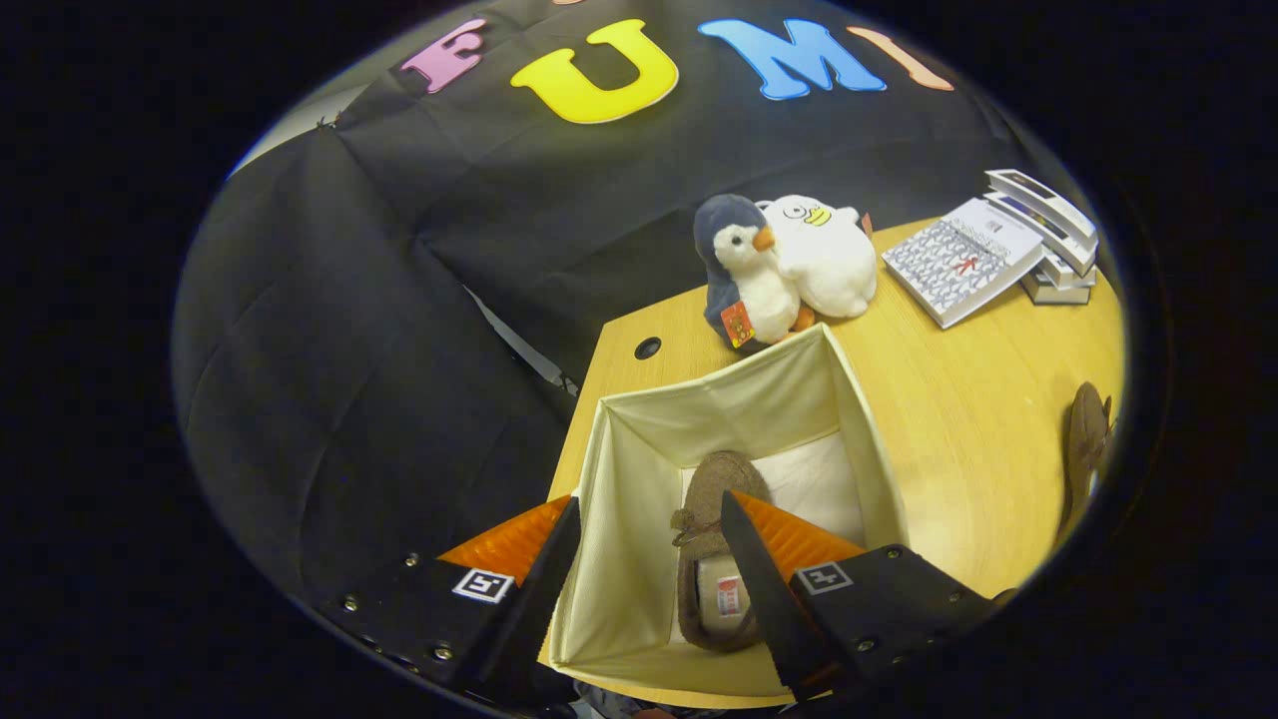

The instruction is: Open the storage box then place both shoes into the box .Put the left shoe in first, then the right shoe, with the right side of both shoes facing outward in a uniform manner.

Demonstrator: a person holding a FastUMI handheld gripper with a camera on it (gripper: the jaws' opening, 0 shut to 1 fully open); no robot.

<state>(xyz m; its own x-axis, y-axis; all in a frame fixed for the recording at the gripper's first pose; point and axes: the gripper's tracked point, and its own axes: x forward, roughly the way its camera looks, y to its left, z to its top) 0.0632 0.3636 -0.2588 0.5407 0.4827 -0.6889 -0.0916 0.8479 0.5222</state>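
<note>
The gripper (649,559) hangs above the open cream fabric storage box (639,469), its two fingers spread wide apart and holding nothing, one over the box's near left wall and the other over its inside. Down on the box floor, just ahead of and partly under the right finger, lies a brown felt slipper-type shoe (711,499) with a small bow and a pale insole; its long axis runs from the box's near wall toward the far wall, toe end away from the fingers, and it sits toward the right half of the floor, leaving a bare white strip of floor along the right wall and more room on the left. By my reading this is the first shoe already placed, so the coming move turns on the second brown shoe (1086,439), which lies well apart to the right of the fingers, close to the right edge of the light wooden tabletop (958,439), its length running roughly along that edge. Between box and shoe the wood is bare, so a sideways sweep looks unobstructed once the fingers lift past the box's right rim. Near the far edge of the tabletop stand a blue-grey and white plush penguin (744,270) touching a white plush toy (824,255), with a patterned booklet (960,260) and a stack of small white boxes (1053,235) towards the far right corner, all away from the likely path.
</note>
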